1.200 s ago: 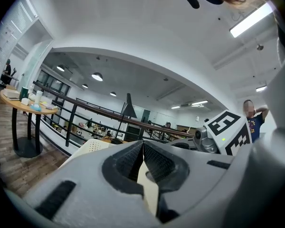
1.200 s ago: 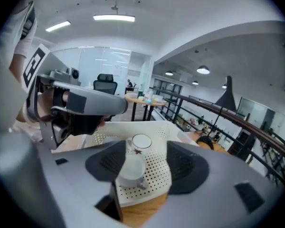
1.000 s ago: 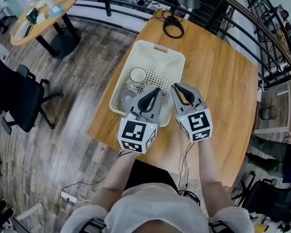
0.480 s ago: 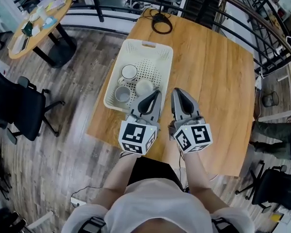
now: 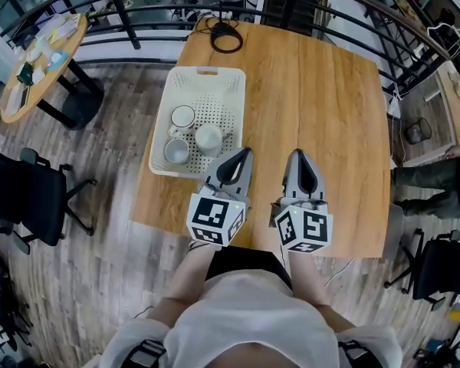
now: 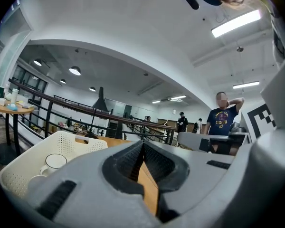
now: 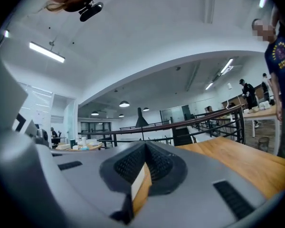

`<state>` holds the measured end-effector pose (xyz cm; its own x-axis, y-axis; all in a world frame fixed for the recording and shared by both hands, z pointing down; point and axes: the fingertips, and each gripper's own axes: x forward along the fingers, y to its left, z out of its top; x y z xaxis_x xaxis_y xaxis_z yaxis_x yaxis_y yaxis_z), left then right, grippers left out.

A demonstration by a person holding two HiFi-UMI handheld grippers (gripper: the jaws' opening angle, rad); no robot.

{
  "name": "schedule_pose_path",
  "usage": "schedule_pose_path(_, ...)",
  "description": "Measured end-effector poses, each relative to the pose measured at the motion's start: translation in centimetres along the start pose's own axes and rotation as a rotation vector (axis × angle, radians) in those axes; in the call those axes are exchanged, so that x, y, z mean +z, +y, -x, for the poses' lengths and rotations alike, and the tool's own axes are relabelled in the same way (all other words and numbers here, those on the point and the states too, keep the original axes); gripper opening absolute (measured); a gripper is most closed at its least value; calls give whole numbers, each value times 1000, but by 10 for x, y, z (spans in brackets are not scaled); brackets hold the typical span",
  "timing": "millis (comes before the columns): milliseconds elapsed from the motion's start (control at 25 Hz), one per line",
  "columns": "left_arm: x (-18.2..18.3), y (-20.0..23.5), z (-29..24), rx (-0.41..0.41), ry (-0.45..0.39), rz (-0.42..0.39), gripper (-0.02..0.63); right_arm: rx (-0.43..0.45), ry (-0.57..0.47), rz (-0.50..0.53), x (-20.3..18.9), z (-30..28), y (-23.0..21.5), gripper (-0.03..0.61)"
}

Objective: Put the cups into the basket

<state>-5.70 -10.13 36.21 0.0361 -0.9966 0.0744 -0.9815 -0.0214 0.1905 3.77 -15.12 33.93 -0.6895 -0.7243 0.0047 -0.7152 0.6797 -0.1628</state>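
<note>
On the wooden table [image 5: 330, 90], three cups [image 5: 208, 138] are seen inside the white basket [image 5: 215, 98], so the task is judged to be as good as done. Just beside the basket's near right corner, the left gripper [image 5: 244, 153] is held with its jaws pressed together on nothing. To the right of the basket, and apart from it, the right gripper [image 5: 300, 154] is likewise closed and empty. What remains is judged best done with both grippers held level and clear of the basket's rim, so that nothing is knocked.

All three cups are shown by the head view alone. Only one dark-rimmed cup and the edge of another are caught in the left gripper view, together with the ceiling lamps [image 6: 75, 70], which cannot be seen from above. No basket is shown in the right gripper view, only bare tabletop.
</note>
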Motion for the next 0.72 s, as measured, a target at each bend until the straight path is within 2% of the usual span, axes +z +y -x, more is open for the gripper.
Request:
schedule_pose_path(240,-2,-21,-7,-59,10,-20,9,-47,-26,-9,5,11,-13,11)
schedule_pose_path(720,-1,-37,-12,-80,12,-32,9,-27,-35,-18,8,15,-14,11)
